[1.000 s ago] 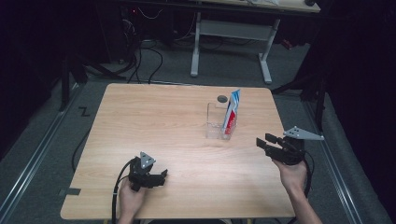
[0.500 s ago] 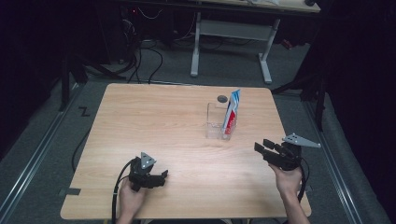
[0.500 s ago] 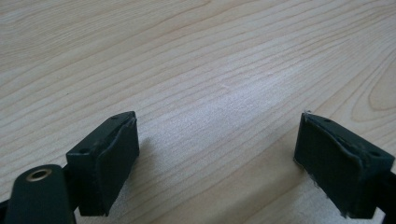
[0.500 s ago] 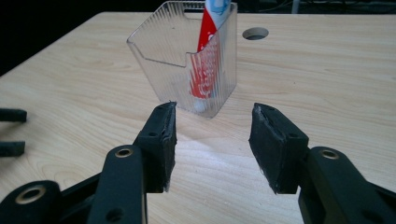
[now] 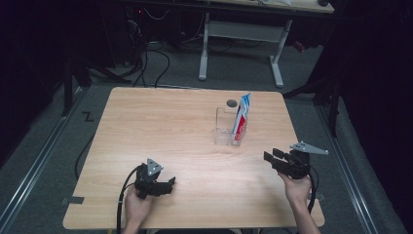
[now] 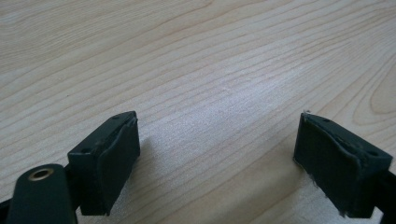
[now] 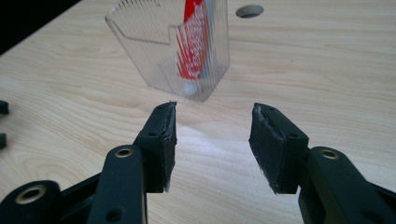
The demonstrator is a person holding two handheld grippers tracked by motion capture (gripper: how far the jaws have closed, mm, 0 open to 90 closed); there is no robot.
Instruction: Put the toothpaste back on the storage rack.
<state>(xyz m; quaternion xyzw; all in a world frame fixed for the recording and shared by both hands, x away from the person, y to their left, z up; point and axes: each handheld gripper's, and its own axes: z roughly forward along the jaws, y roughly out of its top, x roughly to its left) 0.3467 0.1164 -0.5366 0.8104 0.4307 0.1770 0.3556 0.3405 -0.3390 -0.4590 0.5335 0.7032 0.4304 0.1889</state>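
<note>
Right claw (image 7: 212,144) lower centre of the right gripper view, jaws apart, empty, facing clear holder (image 7: 187,51) with toothpaste tube (image 7: 192,42). Left claw (image 6: 215,163) wide, empty, over bare table (image 6: 196,70).

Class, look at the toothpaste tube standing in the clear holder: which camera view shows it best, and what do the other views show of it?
The high view: the toothpaste tube shows whole, leaning in the clear holder, its blue top above the rim. The right gripper view is closer, but the tube is blurred behind ribbed plastic and its top is cut off. The left gripper view looks at bare wooden table.

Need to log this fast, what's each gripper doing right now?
Left gripper: jaws open, holding nothing, low over the table.
Right gripper: jaws open, holding nothing.
</note>
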